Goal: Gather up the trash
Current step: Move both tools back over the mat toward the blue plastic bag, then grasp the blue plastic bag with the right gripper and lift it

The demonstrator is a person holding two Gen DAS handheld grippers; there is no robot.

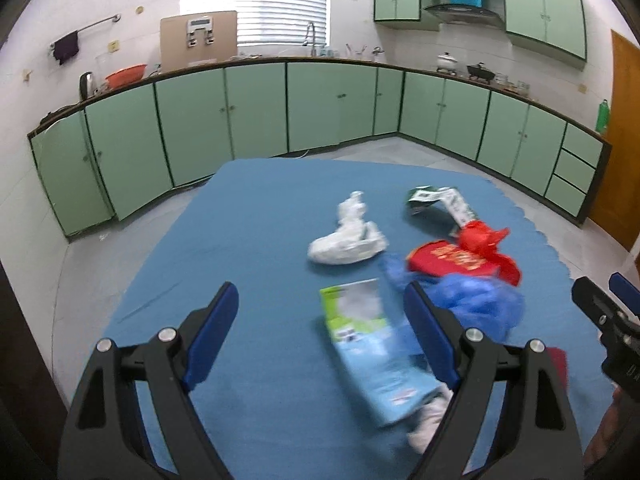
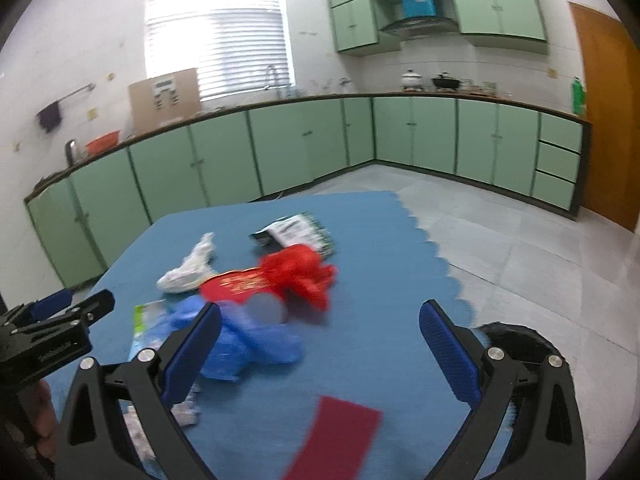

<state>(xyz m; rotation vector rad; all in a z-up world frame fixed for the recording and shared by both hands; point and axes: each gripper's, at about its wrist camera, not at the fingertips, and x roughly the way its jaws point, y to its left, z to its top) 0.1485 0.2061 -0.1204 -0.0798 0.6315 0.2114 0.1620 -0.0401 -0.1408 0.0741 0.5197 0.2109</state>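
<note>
Trash lies on a blue table mat (image 1: 248, 240). In the left wrist view I see a light blue and green carton (image 1: 368, 344), a crumpled white bag (image 1: 348, 236), a red bag (image 1: 468, 256), a blue plastic bag (image 1: 476, 304) and a green and white packet (image 1: 440, 202). My left gripper (image 1: 320, 320) is open above the carton's left side, holding nothing. In the right wrist view my right gripper (image 2: 320, 336) is open and empty above the mat, right of the blue bag (image 2: 248, 340) and below the red bag (image 2: 296, 276). A red card (image 2: 336, 436) lies below it.
Green kitchen cabinets (image 1: 256, 112) line the far walls, with a counter bearing pots and a cardboard box (image 1: 198, 40). A dark round bin (image 2: 516, 340) sits at the mat's right edge. A brown door (image 2: 608, 120) is at the right. Grey tiled floor surrounds the table.
</note>
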